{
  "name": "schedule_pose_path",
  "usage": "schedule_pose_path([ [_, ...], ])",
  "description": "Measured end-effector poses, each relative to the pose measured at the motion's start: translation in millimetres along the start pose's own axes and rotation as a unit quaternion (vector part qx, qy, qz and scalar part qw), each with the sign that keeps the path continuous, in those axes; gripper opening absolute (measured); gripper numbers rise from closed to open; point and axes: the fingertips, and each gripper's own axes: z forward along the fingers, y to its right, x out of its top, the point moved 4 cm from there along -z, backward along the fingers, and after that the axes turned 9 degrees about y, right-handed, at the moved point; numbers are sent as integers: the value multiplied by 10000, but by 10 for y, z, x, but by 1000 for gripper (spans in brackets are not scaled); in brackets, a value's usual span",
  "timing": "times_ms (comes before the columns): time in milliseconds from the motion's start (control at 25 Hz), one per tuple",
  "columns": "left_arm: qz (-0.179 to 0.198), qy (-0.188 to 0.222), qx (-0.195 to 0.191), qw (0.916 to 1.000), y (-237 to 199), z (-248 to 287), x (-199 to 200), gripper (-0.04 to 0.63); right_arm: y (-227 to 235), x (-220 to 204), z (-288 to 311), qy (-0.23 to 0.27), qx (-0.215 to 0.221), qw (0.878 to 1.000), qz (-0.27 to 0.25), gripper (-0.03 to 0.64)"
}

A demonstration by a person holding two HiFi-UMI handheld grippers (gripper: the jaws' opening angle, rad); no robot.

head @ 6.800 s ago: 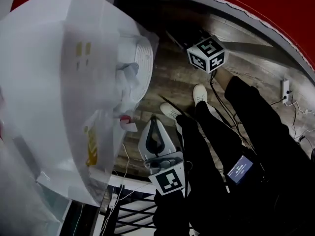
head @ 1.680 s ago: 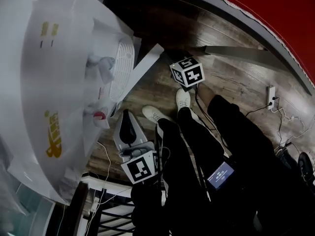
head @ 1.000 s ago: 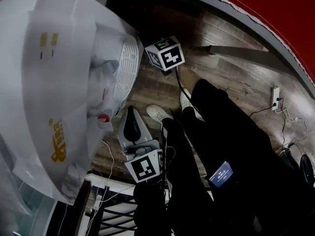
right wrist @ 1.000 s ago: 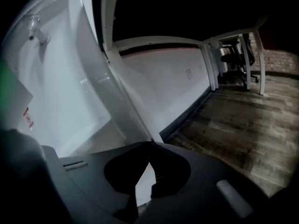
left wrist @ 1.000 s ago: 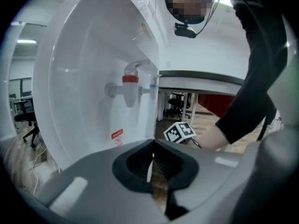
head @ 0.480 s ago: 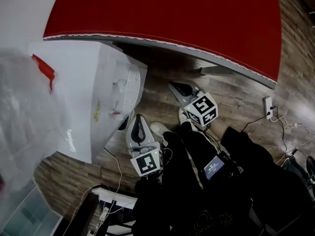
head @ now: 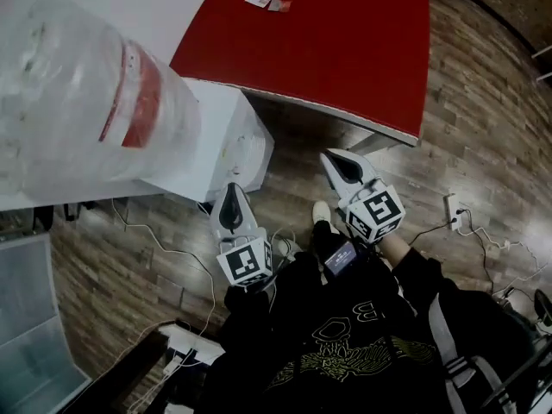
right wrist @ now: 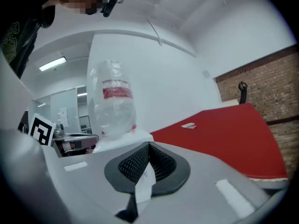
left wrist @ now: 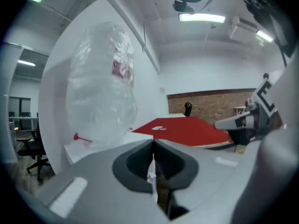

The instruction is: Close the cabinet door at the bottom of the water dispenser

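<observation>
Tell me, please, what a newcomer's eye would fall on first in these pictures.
First, the large clear plastic water bottle with a red label, at the head view's upper left, standing on the white box-shaped water dispenser. Next, the bright red tabletop across the top centre. Below them, the grey left gripper and right gripper, each with a marker cube, have their jaws together.

Perhaps letters "B" and "O" on the black shirt (head: 345, 339); nothing else legible.

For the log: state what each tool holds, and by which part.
Nothing: the grey left tool and grey right tool are both shut and empty.
</observation>
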Motion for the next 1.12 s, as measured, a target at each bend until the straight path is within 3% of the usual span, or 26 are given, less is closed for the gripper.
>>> schedule_pose_path([
  [160, 28, 552, -42, 9985, -110, -373, 728, 8, -420, 697, -262, 630, -110, 9975, -304, 0],
  [320, -92, 744, 115, 9971, -242, -917, 1009, 6, -803, 991, -621, 963, -341, 9939, -404, -1],
  [480, -59, 875, 342, 9956, -377, -1036, 1268, 6, -999, 1341, -655, 1324, -201, 9905, -304, -2],
  [800, -230, 1358, 525, 9891, -254, -1103, 1647, 6, -1254, 1613, -675, 1610, 319, 9853, -471, -2],
  [1120, -42, 1511, 393, 9877, -186, -923, 1815, 6, -1302, 1740, -576, 1565, 353, 9848, -662, -2],
])
